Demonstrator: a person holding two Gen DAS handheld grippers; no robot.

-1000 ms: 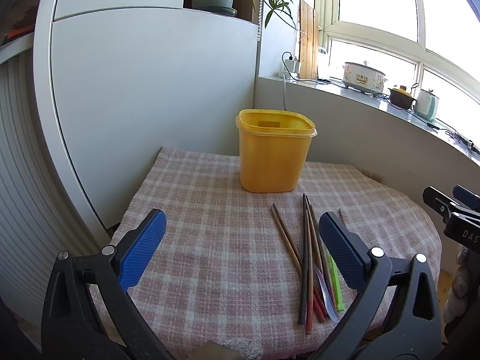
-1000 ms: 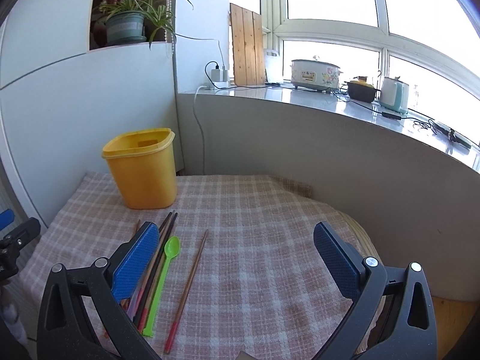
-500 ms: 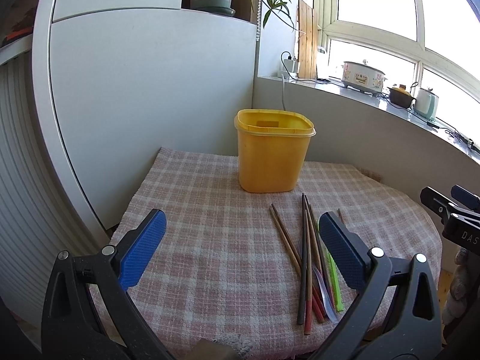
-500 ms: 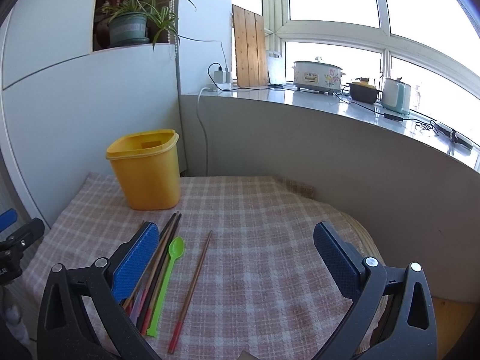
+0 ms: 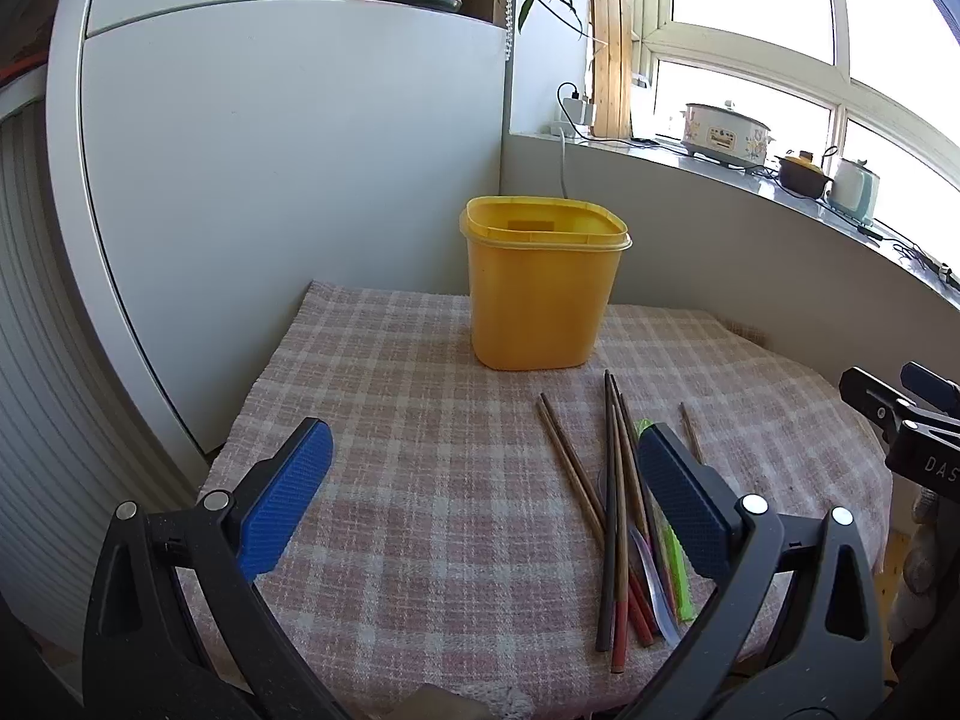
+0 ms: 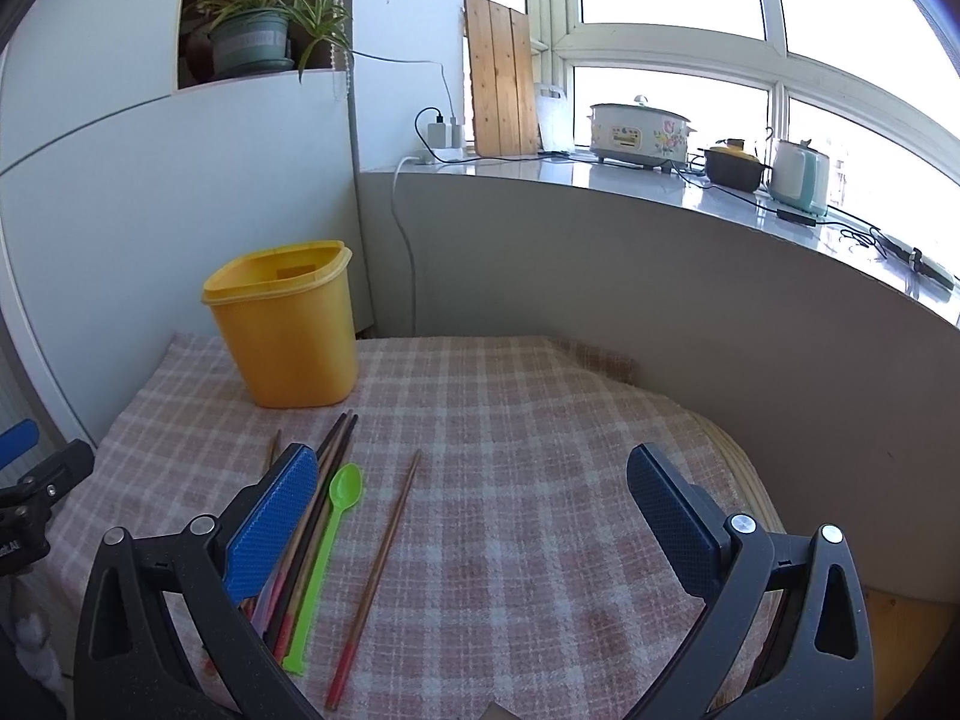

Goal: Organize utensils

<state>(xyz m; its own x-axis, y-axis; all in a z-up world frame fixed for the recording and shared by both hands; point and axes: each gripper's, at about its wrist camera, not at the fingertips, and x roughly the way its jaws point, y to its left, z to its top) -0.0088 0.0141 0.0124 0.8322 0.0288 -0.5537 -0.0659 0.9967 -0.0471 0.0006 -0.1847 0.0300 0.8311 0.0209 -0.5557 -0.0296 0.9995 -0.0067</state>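
2 tools spread wide, both empty, above loose utensils.
Best begun with lone chopstick (image 6: pixel 378 564): right tool (image 6: pixel 474 516) across mid-shaft, then tip-down into yellow bin (image 6: pixel 288 330); left tool (image 5: pixel 480 498) idle.

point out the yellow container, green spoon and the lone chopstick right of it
yellow container (image 6: pixel 288 348): right wrist view, front wall.
green spoon (image 6: pixel 347 485): right wrist view, bowl.
lone chopstick (image 6: pixel 384 546): right wrist view, mid-shaft.
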